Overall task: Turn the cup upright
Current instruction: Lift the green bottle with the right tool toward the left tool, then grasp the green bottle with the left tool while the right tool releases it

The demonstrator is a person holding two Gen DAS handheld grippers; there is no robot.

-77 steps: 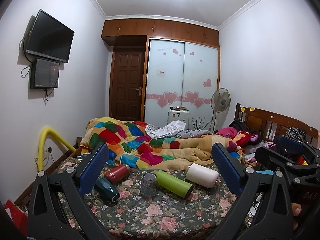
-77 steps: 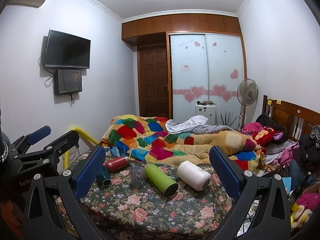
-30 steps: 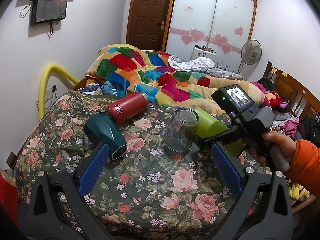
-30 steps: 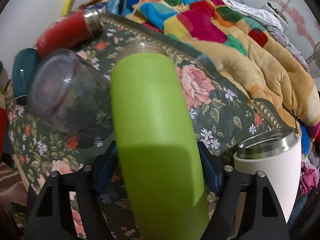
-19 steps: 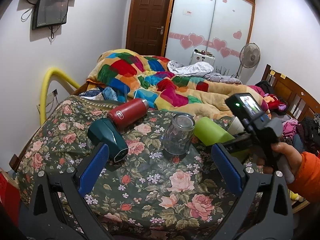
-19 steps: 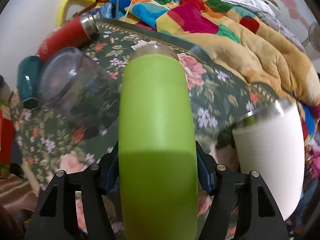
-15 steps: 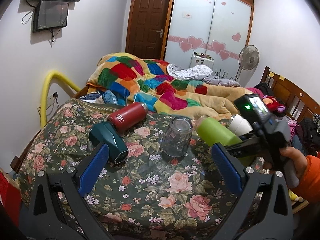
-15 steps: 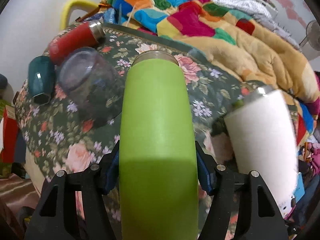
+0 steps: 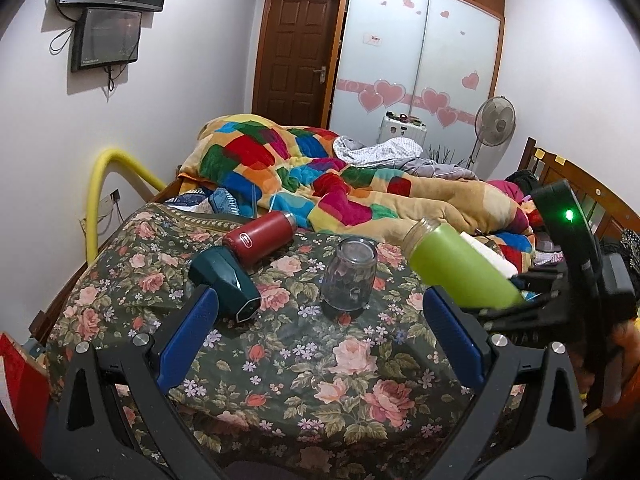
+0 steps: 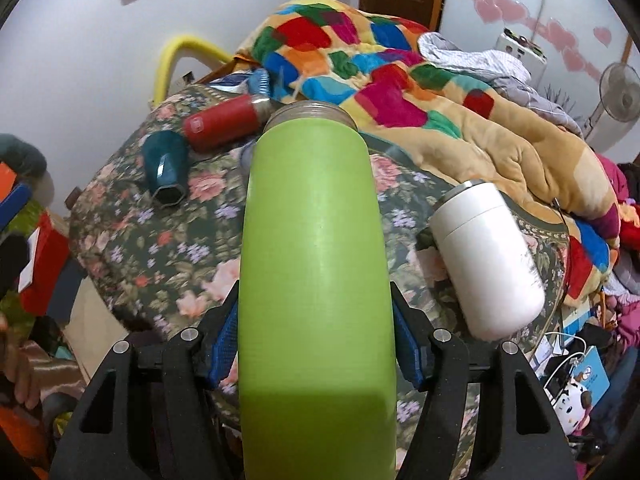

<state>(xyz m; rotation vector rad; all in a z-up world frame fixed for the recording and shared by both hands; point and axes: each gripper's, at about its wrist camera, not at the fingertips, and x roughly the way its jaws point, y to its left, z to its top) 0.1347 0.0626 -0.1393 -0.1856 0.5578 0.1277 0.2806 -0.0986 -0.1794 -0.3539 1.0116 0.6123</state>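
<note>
My right gripper (image 10: 316,344) is shut on the green cup (image 10: 316,248), a tall lime-green bottle with a steel threaded mouth pointing away from me. In the left wrist view the green cup (image 9: 456,270) is held above the floral cloth (image 9: 304,360), tilted with its mouth up and to the left. My left gripper (image 9: 320,332) is open and empty, low over the near part of the cloth. A clear glass jar (image 9: 350,276) stands mouth down between its fingers, farther off.
A red bottle (image 9: 260,236) and a dark teal cup (image 9: 226,284) lie on their sides at the left. A white cup (image 10: 486,264) lies on its side at the right. A patchwork quilt (image 9: 320,176) is heaped behind. A yellow tube (image 9: 108,184) arches at the left wall.
My right gripper has lifted the green cup off the cloth and raised its mouth end. My left gripper has drawn back a little and stayed open.
</note>
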